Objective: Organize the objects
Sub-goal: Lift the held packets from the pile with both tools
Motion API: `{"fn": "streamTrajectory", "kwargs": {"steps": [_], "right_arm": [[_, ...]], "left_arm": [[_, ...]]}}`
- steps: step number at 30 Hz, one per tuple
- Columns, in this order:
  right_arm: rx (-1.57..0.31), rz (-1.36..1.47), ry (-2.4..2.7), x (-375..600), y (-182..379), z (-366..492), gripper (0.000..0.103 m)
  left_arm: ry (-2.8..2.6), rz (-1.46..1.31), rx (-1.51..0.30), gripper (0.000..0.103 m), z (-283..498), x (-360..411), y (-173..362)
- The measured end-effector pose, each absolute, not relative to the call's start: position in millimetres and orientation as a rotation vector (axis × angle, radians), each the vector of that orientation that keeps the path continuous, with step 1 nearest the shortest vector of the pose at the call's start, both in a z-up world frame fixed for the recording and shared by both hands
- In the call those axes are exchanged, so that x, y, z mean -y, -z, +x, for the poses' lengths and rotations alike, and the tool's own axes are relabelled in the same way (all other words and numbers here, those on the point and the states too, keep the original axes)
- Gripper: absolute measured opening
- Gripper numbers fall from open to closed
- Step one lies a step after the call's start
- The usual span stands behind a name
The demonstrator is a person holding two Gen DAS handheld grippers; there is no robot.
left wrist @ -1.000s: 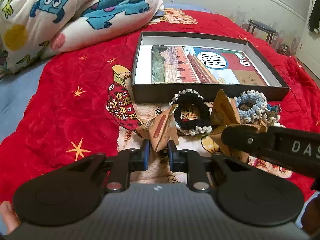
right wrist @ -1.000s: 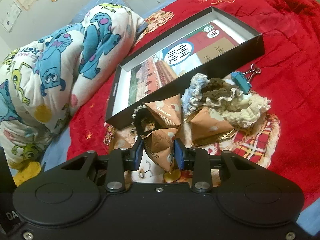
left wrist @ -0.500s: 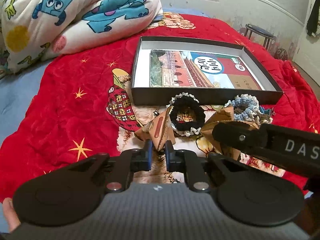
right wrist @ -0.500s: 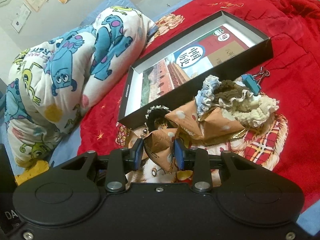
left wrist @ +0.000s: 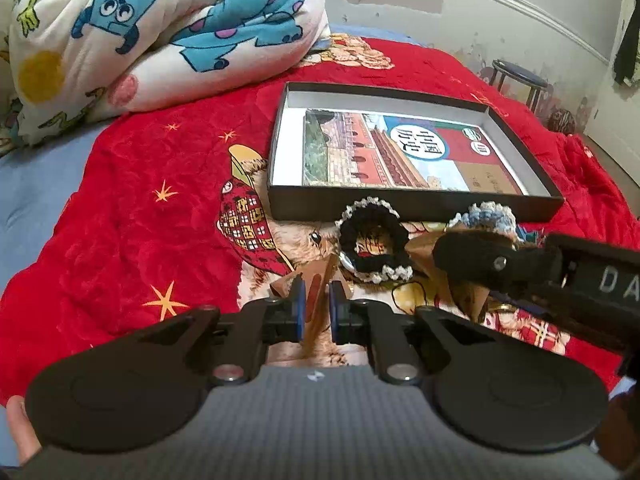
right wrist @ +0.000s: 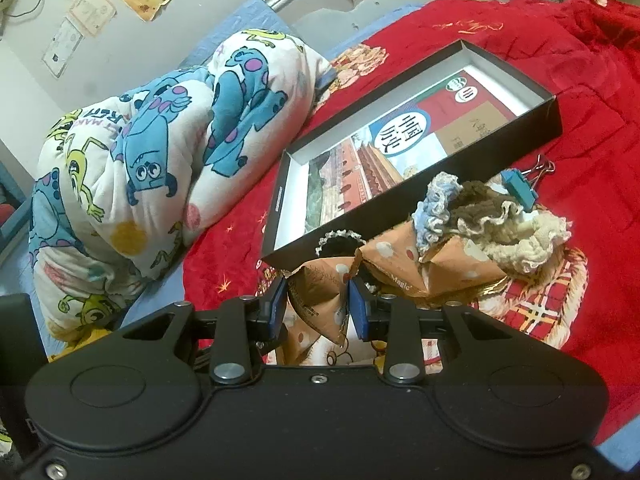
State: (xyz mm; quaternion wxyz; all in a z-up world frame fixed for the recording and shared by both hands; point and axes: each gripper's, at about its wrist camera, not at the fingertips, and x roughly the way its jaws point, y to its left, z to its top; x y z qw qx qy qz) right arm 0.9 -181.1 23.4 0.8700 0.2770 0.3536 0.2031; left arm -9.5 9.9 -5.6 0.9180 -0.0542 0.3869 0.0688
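In the left wrist view my left gripper is shut on the thin edge of a brown paper packet, just in front of a black crocheted scrunchie. In the right wrist view my right gripper is shut on a brown dotted packet, held slightly off the bed. Two more brown packets lie beside it, under a pile of blue, brown and cream scrunchies. A blue binder clip rests behind the pile. The open black box holds a picture book.
Everything lies on a red printed blanket. A folded cartoon quilt is bunched at the far left. A stool stands by the wall beyond the bed. The right gripper's black finger crosses the right side of the left view.
The left jaws have closed onto the brown packet that lay just ahead of them. The right gripper keeps its packet, and its view has swung so the box sits further right.
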Motion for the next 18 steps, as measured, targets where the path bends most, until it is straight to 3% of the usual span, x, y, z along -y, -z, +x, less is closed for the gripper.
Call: {"fn": "streamTrajectory", "kwargs": {"steps": [3,5,10,11,13,18], "right_arm": [[-0.737,0.585,-0.418,183,-23,0,0.032],[-0.739,0.591,-0.416,183,-23,0,0.032],[-0.732,0.602,-0.426,186,-24,1,0.032],[-0.732,0.608,-0.430,186,-24,1,0.032],[-0.735,0.621,-0.430,188,-23,2,0.032],[-0.730,0.637,-0.433,191,-24,3,0.032]], "left_arm": [[-0.143,-0.095,-0.820,0.028,-7,-9,14],[-0.161,-0.061,-0.827,0.046,-4,-7,20],[-0.162,0.013,-0.839,0.054,5,1,31],[-0.163,0.030,-0.843,0.054,6,3,33],[-0.168,0.038,-0.848,0.036,8,5,36],[-0.165,0.046,-0.842,0.027,8,8,35]]}}
